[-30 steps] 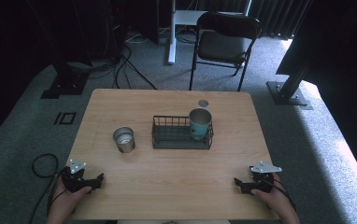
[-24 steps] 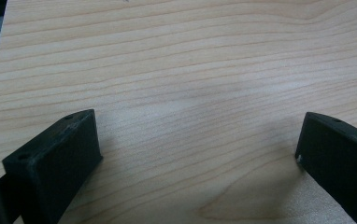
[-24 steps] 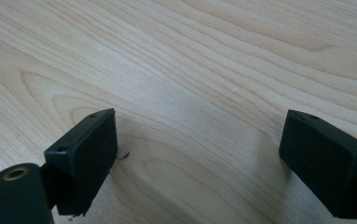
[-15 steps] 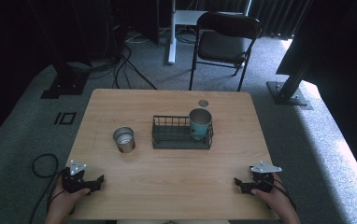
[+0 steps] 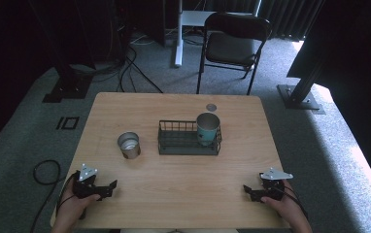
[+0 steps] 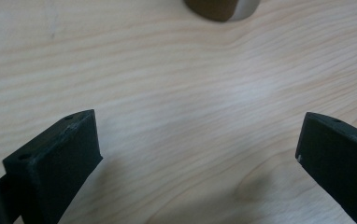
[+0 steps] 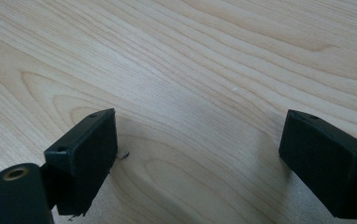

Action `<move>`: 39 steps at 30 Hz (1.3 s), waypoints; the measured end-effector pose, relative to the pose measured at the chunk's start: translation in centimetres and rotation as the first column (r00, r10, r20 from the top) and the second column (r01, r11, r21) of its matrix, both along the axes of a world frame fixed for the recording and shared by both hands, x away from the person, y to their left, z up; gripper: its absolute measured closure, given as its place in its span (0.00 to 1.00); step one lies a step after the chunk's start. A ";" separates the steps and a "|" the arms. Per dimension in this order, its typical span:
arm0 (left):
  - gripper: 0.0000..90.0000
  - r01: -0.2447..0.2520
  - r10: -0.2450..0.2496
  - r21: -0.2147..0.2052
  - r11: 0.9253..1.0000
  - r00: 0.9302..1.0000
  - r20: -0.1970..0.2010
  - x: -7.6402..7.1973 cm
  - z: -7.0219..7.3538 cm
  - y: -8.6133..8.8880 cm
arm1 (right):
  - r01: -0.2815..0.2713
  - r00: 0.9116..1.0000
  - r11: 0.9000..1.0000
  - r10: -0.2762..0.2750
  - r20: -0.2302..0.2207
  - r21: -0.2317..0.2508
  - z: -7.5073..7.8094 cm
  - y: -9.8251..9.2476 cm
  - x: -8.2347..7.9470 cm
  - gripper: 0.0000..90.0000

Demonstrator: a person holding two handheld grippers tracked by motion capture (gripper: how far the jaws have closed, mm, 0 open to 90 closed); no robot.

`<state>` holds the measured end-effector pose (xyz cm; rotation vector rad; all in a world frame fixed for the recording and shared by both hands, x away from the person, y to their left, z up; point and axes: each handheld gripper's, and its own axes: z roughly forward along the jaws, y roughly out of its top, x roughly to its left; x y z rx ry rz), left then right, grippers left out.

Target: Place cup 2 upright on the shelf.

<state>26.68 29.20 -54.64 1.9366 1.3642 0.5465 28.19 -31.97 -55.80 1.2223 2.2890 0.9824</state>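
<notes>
Ahead of the spread, empty left claw stands the steel cup.

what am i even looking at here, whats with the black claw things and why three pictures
A person sits at a wooden table with a hand-held two-jaw gripper in each hand. No robot arm is involved.

The wide picture comes from a fixed camera above, looking down. In it the left gripper sits at the near left, the right gripper at the near right.

The other two pictures come from small cameras riding on the grippers, looking along their black jaws. Both pairs of jaws stand wide apart over bare wood, holding nothing.

On the table: a silver metal cup, a dark wire basket with a teal cup standing in its right end, and a small round disc behind it.
</notes>
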 end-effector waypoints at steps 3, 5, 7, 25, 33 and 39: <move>0.01 -0.005 0.006 -0.019 1.000 1.000 0.024 0.2 0.4 -0.2 | 0.000 1.000 1.000 0.000 0.000 0.000 0.0 0.0 0.0 0.12; 0.01 -0.003 0.004 -0.019 1.000 0.999 0.037 0.2 0.6 -0.4 | 0.000 1.000 1.000 0.000 0.000 0.000 0.0 0.0 0.0 0.12; 0.01 0.001 0.000 -0.023 1.000 0.999 0.048 0.2 0.8 -0.5 | 0.000 1.000 1.000 0.000 0.000 0.000 0.0 0.0 0.0 0.12; 0.01 0.019 -0.014 -0.034 0.999 0.992 0.125 2.0 1.9 -1.8 | 0.000 1.000 1.000 0.000 0.000 0.000 0.0 0.0 0.0 0.12; 0.01 0.020 -0.013 -0.051 0.999 0.989 0.144 3.2 2.3 -2.4 | 0.000 1.000 1.000 0.000 0.000 0.000 0.0 0.0 0.0 0.12; 0.01 0.027 -0.018 -0.056 0.998 0.988 0.152 4.0 2.2 -2.7 | 0.000 1.000 1.000 0.000 0.000 0.001 0.0 0.0 0.0 0.12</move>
